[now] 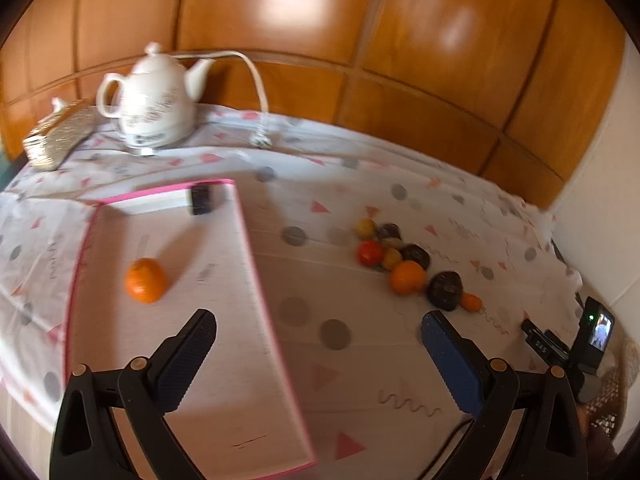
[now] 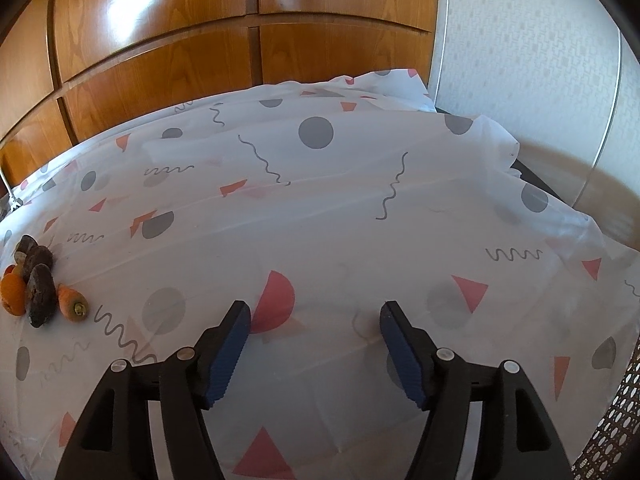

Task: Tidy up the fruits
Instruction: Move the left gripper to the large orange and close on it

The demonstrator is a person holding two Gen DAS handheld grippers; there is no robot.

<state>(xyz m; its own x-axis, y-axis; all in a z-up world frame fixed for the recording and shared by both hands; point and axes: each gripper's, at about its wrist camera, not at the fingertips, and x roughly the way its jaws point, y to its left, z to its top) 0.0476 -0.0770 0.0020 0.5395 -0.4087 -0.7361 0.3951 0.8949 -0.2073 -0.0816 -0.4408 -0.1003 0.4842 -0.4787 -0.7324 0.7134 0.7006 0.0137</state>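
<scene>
In the left wrist view an orange [image 1: 145, 280] lies alone in a shallow white tray with a pink rim [image 1: 256, 280]. My left gripper [image 1: 318, 330] is open and empty above the tray's right edge. To its right lies a pile of fruit: an orange [image 1: 407, 277], a red fruit [image 1: 369, 252], yellow fruits [image 1: 365, 228], dark fruits [image 1: 445, 290] and a small carrot-like piece [image 1: 471, 302]. My right gripper [image 2: 315, 318] is open and empty over bare cloth. The pile shows at its far left, with a dark fruit [image 2: 40, 295] and an orange [image 2: 13, 294].
A patterned white tablecloth [image 2: 340, 208] covers the table. A white electric kettle [image 1: 154, 102] with its cord and a woven box [image 1: 60, 136] stand at the back left. A small camera with a lit screen [image 1: 592, 336] is at the right edge. Wooden cabinet doors stand behind.
</scene>
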